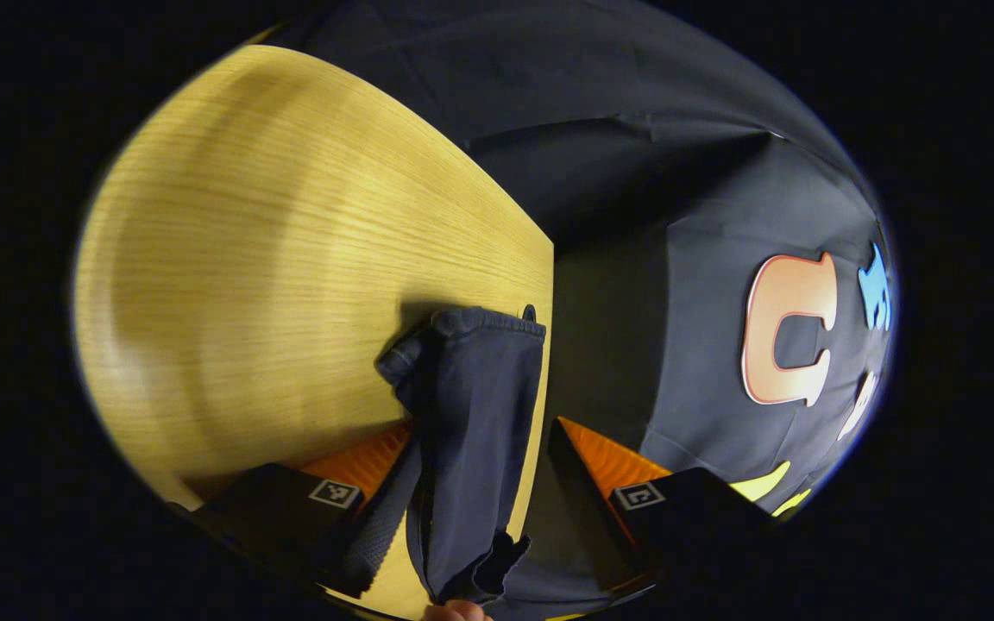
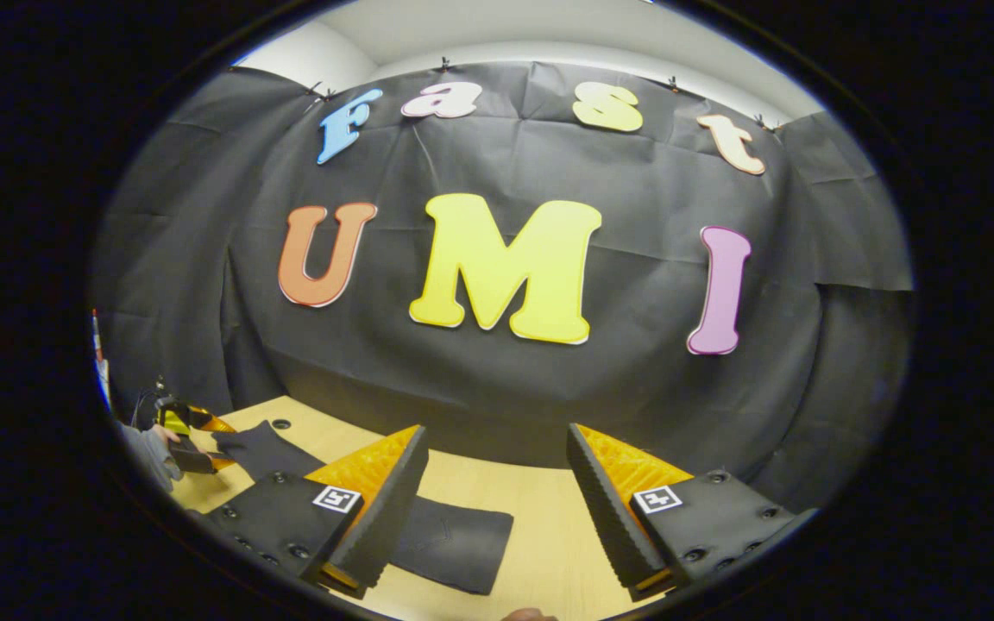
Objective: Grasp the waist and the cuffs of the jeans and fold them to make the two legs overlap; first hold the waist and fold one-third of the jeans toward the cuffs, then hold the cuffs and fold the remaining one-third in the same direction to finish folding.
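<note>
Left gripper view: left gripper with fingers spread wide, dark blue jeans hanging or lying between them. Denim strip running from near the bottom of the view up to a hemmed cuff close to the right edge of the wooden worktop. Fabric against the inner face of the left finger; right finger apart from it, gap showing between pad and cloth, so no two-sided pinch. Small dark hole in the worktop just beyond the cuff, at the edge. Tip of a person's finger at the bottom of the view, below the denim. Right gripper view: right gripper spread wide, nothing between its fingers, raised above the worktop. Jeans lying flat on the worktop below and partly behind the left finger, the dark strip stretching away to the far left toward the other gripper. That gripper in a person's hand at the left end of the cloth; jaw state there too small to tell. Round hole in the worktop near the far edge, beside the cloth.
</note>
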Available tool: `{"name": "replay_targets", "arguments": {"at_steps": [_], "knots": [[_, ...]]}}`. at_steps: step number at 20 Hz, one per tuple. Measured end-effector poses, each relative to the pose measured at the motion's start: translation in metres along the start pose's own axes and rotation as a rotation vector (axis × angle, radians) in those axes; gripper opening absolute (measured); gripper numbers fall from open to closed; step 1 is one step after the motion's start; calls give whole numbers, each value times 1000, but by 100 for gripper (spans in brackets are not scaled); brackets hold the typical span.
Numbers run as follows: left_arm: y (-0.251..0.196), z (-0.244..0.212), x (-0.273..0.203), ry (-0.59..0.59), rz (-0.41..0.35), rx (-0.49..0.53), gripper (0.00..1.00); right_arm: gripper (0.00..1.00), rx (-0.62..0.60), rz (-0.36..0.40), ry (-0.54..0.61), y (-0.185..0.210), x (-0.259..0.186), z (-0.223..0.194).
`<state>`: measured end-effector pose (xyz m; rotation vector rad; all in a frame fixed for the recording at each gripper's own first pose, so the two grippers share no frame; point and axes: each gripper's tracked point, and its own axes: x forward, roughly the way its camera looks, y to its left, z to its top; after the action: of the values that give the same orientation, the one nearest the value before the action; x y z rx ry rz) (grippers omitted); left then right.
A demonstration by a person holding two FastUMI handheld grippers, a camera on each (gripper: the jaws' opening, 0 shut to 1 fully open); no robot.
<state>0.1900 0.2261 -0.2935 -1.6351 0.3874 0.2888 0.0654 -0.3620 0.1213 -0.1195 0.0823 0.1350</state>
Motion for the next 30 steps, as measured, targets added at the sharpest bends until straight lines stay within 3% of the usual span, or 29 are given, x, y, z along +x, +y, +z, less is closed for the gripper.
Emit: {"name": "replay_targets", "arguments": {"at_steps": [1,2,3,6,7,10,17,23,30], "knots": [[1,-2,4,3,-1,2,83,99,-1,-5,5,-1,0,-1],[6,-3,8,4,6,-5,80,99,-2,-10,6,-3,0,-2],[10,-1,10,4,17,-22,60,98,-6,-15,8,-6,-1,-2],[18,-1,18,-12,58,55,2,98,-14,-26,6,-15,-4,-2],[17,-1,17,-15,58,72,7,98,-16,-28,9,-16,-4,-3],[18,0,13,-11,59,141,4,99,-16,-28,26,-19,-3,-9],[-28,-12,-4,-50,18,435,3,99,-36,-5,27,-16,-3,-7],[-86,-43,-20,-74,-45,689,3,98,-32,-4,25,-23,-7,-8],[-147,-121,-43,-76,-159,922,3,98,-9,-17,41,-40,-16,-17]]}}
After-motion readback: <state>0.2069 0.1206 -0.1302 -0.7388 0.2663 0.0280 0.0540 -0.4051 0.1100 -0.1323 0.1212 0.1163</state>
